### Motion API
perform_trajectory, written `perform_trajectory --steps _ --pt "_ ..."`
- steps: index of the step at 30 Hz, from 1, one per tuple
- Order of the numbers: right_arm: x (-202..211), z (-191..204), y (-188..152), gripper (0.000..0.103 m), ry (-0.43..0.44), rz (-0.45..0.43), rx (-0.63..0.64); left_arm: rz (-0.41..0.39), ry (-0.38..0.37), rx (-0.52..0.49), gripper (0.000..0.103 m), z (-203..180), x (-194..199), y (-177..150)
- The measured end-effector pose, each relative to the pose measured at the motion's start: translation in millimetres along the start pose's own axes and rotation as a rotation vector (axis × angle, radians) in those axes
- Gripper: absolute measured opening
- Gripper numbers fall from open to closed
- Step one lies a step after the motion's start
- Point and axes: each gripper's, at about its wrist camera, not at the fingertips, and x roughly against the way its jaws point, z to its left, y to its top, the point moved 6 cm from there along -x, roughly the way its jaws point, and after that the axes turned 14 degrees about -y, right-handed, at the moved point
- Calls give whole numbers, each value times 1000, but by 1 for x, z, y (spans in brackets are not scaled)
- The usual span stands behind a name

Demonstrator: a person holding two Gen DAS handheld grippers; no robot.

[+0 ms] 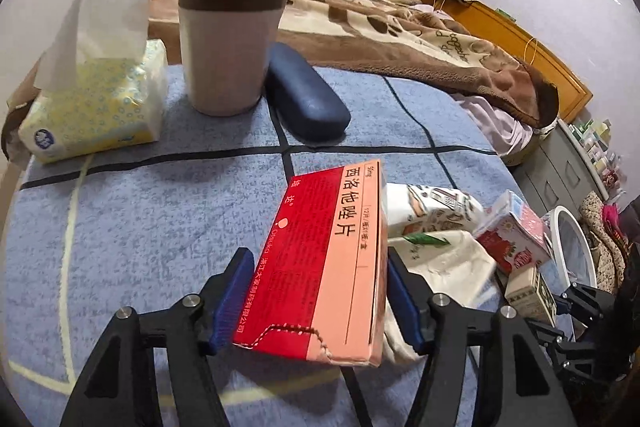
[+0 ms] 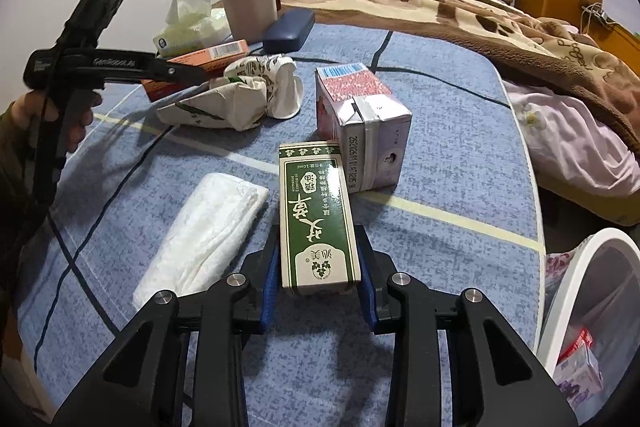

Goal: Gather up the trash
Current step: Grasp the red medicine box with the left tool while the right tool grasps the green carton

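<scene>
A red and pink medicine box [image 1: 320, 267] sits between the blue pads of my left gripper [image 1: 319, 255], and both pads press its long sides. From the right wrist view, that left gripper [image 2: 192, 73] holds the box over the far left of the table. My right gripper [image 2: 318, 231] is shut on a green and white carton [image 2: 316, 223], whose far end leans against a pink drink carton [image 2: 360, 115]. A crumpled paper cup and bag [image 2: 240, 95] lie behind these. A folded white tissue [image 2: 204, 231] lies left of the right gripper.
A tall lidded cup [image 1: 228, 39], a dark glasses case [image 1: 308, 99] and a tissue pack [image 1: 96, 107] stand at the back of the blue checked tablecloth [image 1: 140, 219]. A white bin [image 2: 592, 287] holding a carton stands off the table's right edge, beside the bed.
</scene>
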Motion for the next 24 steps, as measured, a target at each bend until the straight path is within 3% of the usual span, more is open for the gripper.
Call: perform_trajectory --steps 2,4,11,18,19,21,24 --pt "4 1 0 34 1 -14 -1 -12 13 -14 62 -6 8 -3" --pt "8 2 0 34 1 -25 -3 -17 25 -22 34 -9 14 -7" --pt "19 0 1 34 11 -54 -22 -4 43 -4 33 -15 17 -22" --pt "19 -4 1 34 10 -59 -38 -15 141 -18 33 -11 8 -17" --pt "19 -4 1 34 10 -59 -39 -26 151 -22 32 -12 7 -17" --pt "18 -5 1 34 7 -57 -41 -13 144 -13 18 -12 2 -18" --pt "17 -6 0 34 3 -55 -45 -32 164 -22 18 -16 6 -18"
